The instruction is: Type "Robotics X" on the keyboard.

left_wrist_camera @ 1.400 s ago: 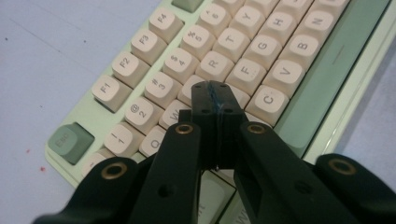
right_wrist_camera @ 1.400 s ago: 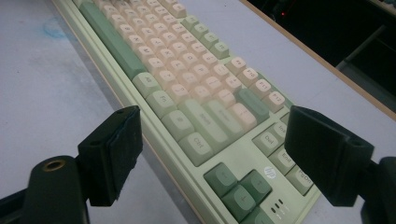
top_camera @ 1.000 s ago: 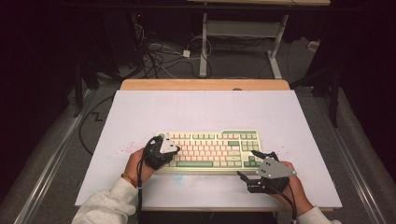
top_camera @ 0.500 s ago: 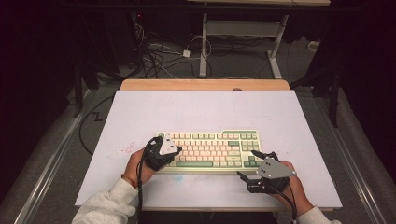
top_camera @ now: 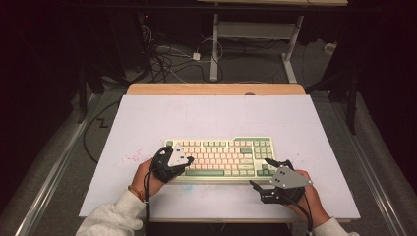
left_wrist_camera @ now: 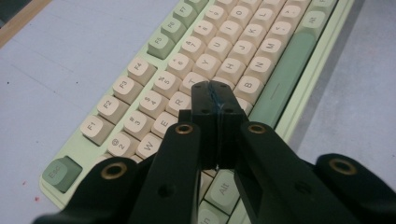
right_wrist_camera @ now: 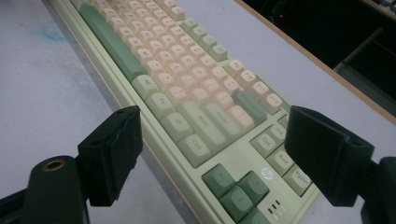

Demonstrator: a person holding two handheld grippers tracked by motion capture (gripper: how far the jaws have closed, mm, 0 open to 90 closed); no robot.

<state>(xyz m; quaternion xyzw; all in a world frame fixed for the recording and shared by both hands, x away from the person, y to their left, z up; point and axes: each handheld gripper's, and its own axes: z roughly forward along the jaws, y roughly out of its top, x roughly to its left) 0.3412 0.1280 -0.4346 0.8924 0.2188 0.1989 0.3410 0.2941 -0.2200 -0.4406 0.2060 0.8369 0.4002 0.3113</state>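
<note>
While the left gripper (left_wrist_camera: 216, 95), jaws together, hovers over the keyboard (top_camera: 221, 156) near the worktop's (top_camera: 211, 113) front edge, the right gripper (right_wrist_camera: 212, 158) stands spread apart.

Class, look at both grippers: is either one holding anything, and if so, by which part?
Nothing is held. The left gripper is shut on nothing, poised over the keyboard; the right gripper stands open at its corner.

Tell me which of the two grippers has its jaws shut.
The left gripper: its jaws are pressed together over the keyboard letter keys. The right gripper has its jaws wide apart.
</note>
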